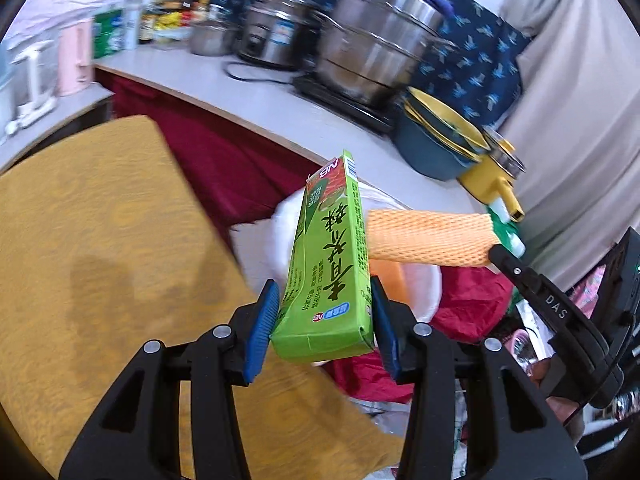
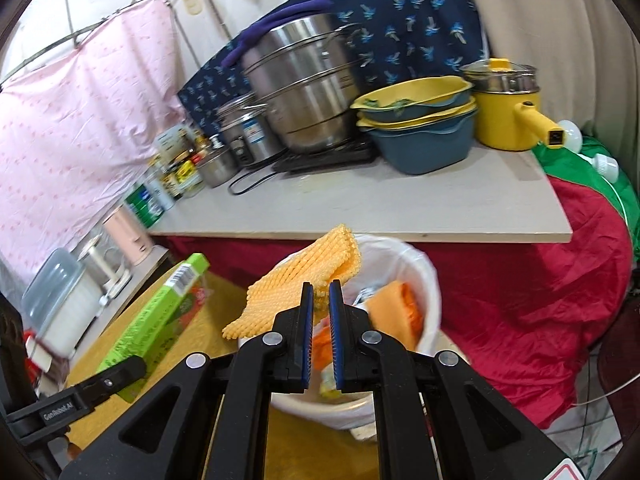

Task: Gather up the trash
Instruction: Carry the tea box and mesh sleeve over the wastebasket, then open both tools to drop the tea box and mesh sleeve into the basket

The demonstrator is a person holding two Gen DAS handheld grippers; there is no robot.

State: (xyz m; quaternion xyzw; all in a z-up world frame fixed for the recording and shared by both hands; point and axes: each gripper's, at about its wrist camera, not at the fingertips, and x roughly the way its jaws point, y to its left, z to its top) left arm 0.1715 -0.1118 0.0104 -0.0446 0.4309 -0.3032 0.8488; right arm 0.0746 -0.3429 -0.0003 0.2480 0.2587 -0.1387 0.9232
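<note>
My left gripper point(image 1: 326, 316) is shut on a green tea carton point(image 1: 328, 268) and holds it up over the edge of the yellow-brown table point(image 1: 100, 240). The carton also shows in the right wrist view point(image 2: 160, 316). My right gripper point(image 2: 321, 300) is shut on an orange foam net sleeve point(image 2: 304, 284), held above the white lined trash bin point(image 2: 416, 280). The sleeve also shows in the left wrist view point(image 1: 428, 238), just right of the carton. The bin point(image 1: 280, 232) lies behind the carton and holds orange scraps point(image 2: 396, 312).
A grey counter point(image 2: 400, 200) behind the bin carries steel pots point(image 2: 304, 84), stacked blue and yellow basins point(image 2: 420, 120), a yellow pot point(image 2: 508, 116) and jars. Red cloth point(image 2: 540, 300) hangs below it. A lidded container point(image 2: 56, 304) stands at the left.
</note>
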